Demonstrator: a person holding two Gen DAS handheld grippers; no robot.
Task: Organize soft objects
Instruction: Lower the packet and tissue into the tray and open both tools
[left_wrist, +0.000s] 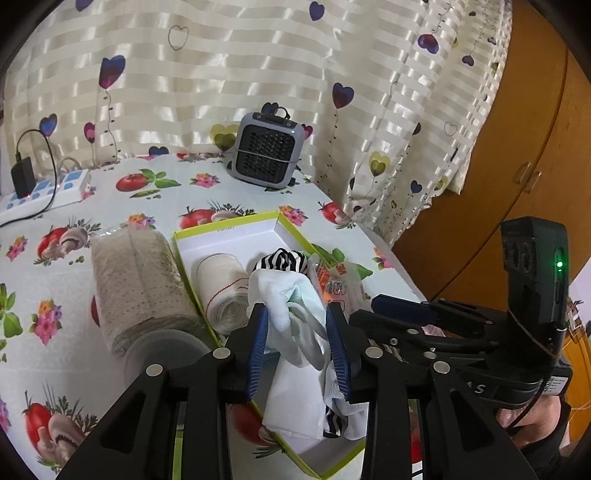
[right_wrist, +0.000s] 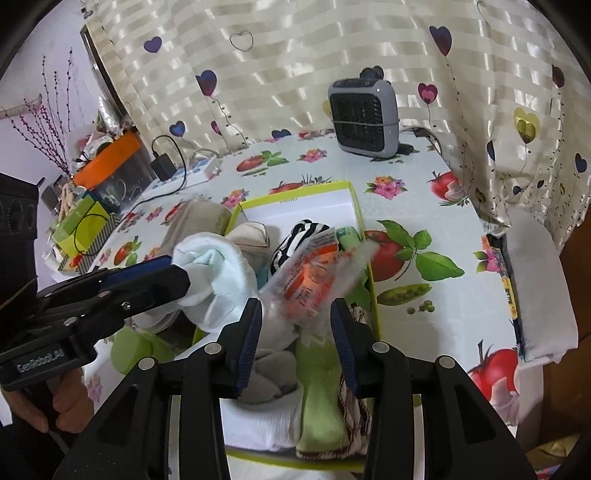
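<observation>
A white box with a lime-green rim (left_wrist: 229, 225) (right_wrist: 354, 199) sits on the fruit-print tablecloth and holds soft items. My left gripper (left_wrist: 297, 314) is shut on a white and pale-blue sock bundle (left_wrist: 280, 295) (right_wrist: 218, 269) above the box. My right gripper (right_wrist: 295, 314) is shut on a clear plastic packet with orange print (right_wrist: 317, 273) (left_wrist: 332, 277) over the box. In the box lie a rolled white bandage (left_wrist: 225, 291), a zebra-striped cloth (left_wrist: 280, 258) (right_wrist: 295, 236), a green cloth (right_wrist: 317, 402) and grey and white cloths.
A large beige roll (left_wrist: 136, 284) lies left of the box. A small grey fan heater (left_wrist: 267, 149) (right_wrist: 364, 114) stands at the back by the curtain. A power strip with charger (left_wrist: 40, 188) lies at the back left. A folded white cloth (right_wrist: 543, 295) lies at the table's right edge.
</observation>
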